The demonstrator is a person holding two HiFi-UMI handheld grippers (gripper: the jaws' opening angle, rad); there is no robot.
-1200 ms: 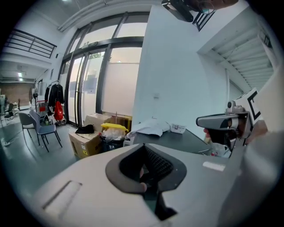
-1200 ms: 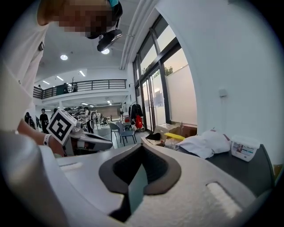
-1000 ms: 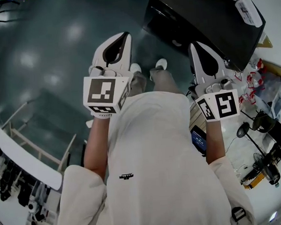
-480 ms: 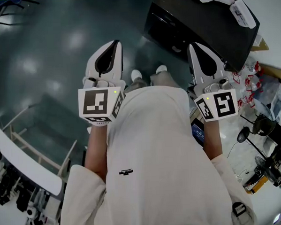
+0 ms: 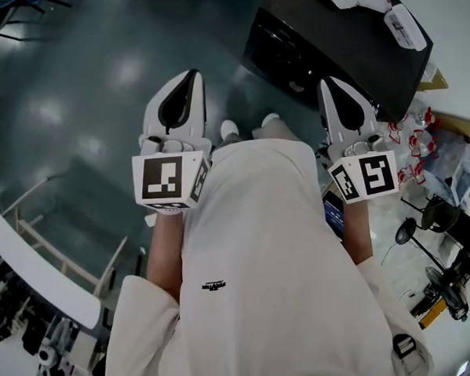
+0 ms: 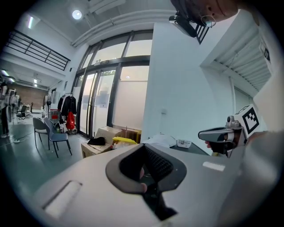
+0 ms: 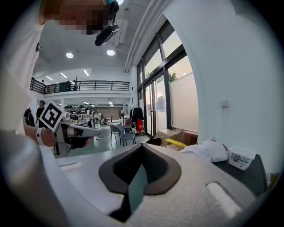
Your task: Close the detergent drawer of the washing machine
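Observation:
No washing machine or detergent drawer can be made out in any view. Both grippers are held in front of the person's white-clothed torso (image 5: 261,245), pointing away over the grey floor. The left gripper (image 5: 188,76) is white with a marker cube; its jaws are together, nothing between them, as the left gripper view (image 6: 144,147) also shows. The right gripper (image 5: 325,83) points toward a black table (image 5: 291,54); its jaws meet at the tips (image 7: 142,145) and hold nothing. Each gripper appears in the other's view, the right gripper (image 6: 208,134) and the left gripper (image 7: 95,131).
The black table carries a white cloth (image 7: 208,150) and a small white box (image 7: 240,157). Cardboard boxes (image 6: 111,133) and chairs (image 6: 55,135) stand by tall glass doors. A white rack (image 5: 43,272) is at lower left; stands and cluttered gear (image 5: 441,220) fill the right.
The left gripper has shifted a little left and lower in the head view. The right gripper sits slightly lower. Both stay shut and empty.

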